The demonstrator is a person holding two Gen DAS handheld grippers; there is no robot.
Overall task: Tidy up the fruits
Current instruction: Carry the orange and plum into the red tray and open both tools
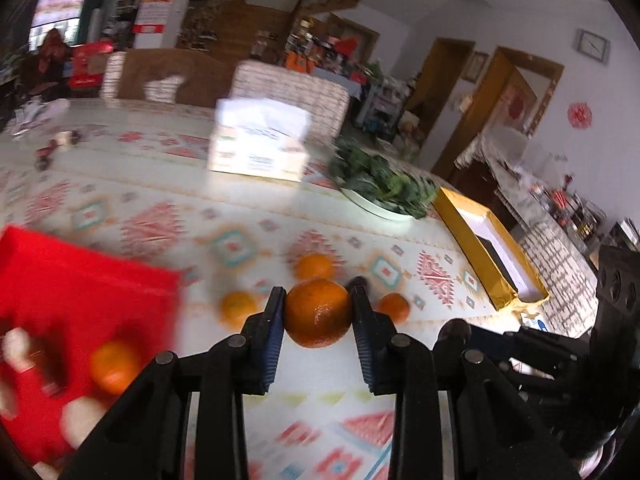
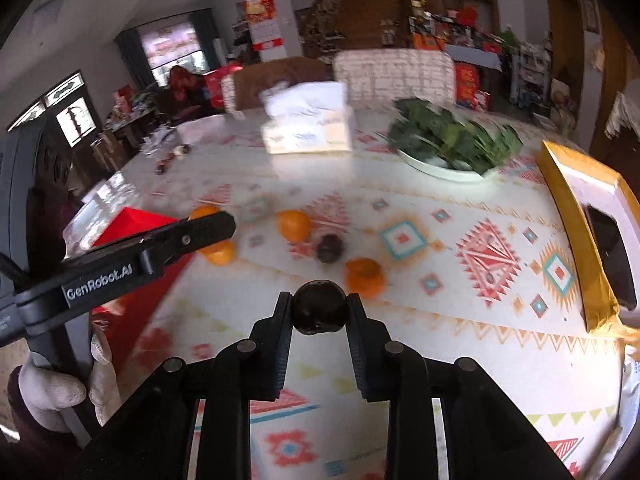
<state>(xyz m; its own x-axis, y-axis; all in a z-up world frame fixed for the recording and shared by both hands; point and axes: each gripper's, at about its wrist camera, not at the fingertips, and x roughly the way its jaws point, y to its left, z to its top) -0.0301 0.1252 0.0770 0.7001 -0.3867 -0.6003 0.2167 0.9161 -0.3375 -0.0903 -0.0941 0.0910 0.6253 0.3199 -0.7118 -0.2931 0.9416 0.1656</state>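
Pinching an orange [image 1: 317,312] between its blue-padded fingers [image 1: 276,336], the left gripper [image 1: 317,300] holds the fruit clear above the patterned surface [image 1: 160,200]. Three more oranges lie on the cloth behind it, one beyond [image 1: 315,266], one to the left [image 1: 238,308] and one to the right [image 1: 394,307]. A red box [image 1: 80,288] at the left holds another orange [image 1: 114,366]. Farther back stand a tissue box [image 1: 260,140], a plate of greens [image 1: 384,188] and a gold tray [image 1: 488,248].

From the right wrist, the right gripper [image 2: 319,300] is clamped on a dark round fruit [image 2: 319,308], also lifted off the cloth. A second dark fruit [image 2: 330,247] rests on the surface among oranges. The left gripper reaches in from the left, held by a gloved hand [image 2: 52,392].
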